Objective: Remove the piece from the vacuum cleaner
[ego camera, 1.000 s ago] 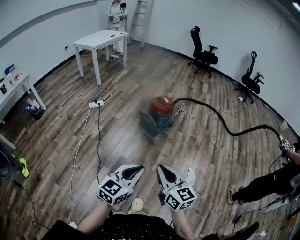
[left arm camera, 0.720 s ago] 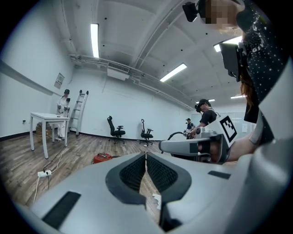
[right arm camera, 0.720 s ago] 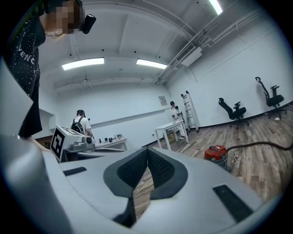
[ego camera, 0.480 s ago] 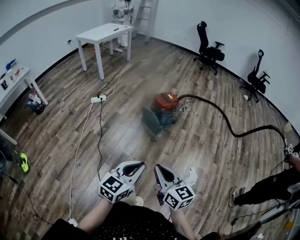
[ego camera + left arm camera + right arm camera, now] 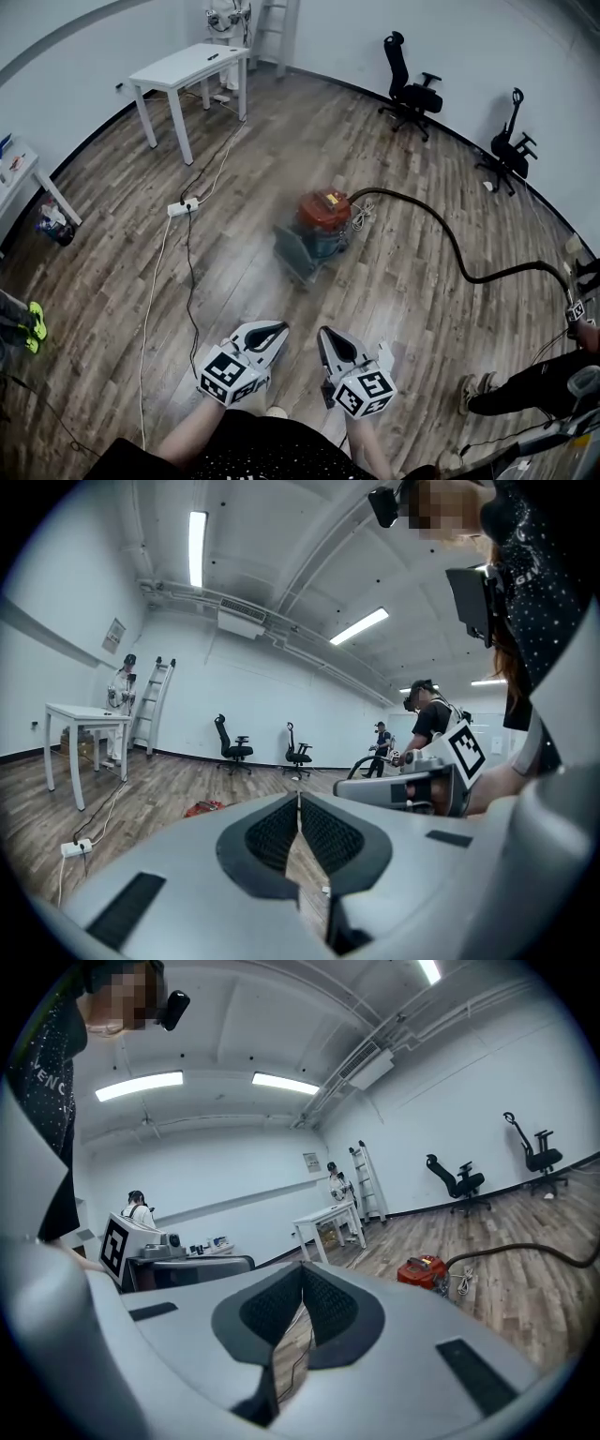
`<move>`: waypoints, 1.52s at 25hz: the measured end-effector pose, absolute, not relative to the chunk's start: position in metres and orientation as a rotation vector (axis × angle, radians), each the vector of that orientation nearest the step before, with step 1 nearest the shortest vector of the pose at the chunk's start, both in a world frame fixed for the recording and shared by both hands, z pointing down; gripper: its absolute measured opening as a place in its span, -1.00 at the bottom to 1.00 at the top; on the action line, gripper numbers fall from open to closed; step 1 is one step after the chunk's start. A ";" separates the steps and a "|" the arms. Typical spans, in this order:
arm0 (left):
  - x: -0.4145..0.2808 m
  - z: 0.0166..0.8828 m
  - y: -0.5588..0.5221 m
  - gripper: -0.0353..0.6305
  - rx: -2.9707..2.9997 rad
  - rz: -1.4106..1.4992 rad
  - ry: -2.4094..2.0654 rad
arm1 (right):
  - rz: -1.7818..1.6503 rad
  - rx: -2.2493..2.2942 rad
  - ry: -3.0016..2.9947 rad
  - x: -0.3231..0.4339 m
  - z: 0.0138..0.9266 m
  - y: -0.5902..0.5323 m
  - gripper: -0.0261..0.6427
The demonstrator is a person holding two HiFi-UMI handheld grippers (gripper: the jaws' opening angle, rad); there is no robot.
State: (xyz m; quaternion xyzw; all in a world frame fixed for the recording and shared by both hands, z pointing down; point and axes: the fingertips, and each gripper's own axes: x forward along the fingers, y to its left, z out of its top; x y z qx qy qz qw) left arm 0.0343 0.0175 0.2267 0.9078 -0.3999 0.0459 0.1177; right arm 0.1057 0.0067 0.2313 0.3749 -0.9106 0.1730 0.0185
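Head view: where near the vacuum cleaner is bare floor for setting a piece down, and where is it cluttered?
Bare floor: between the vacuum cleaner and the floor cables; beyond it toward the office chair. Crowded: its right side, with hose and coiled cord.

The wood-plank floor (image 5: pixel 394 300) carries a red vacuum cleaner (image 5: pixel 319 217) near its middle, its black hose (image 5: pixel 473 277) snaking off to the right, a white power strip (image 5: pixel 182 206) with cables, a white desk (image 5: pixel 187 64), and two black office chairs (image 5: pixel 405 86) by the far wall.
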 end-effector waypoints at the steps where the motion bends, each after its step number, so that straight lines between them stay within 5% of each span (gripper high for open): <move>1: 0.032 0.226 0.003 -0.86 2.666 0.135 -1.163 | 0.540 1.171 -2.826 0.104 0.233 -0.007 -0.89; 21: -0.051 0.256 -0.285 -0.86 2.704 0.234 -1.024 | 0.698 1.255 -2.803 0.032 0.252 -0.285 -0.89; 38: -0.031 0.364 -0.399 -0.86 2.719 0.290 -0.908 | 0.627 1.324 -2.759 0.056 0.348 -0.389 -0.89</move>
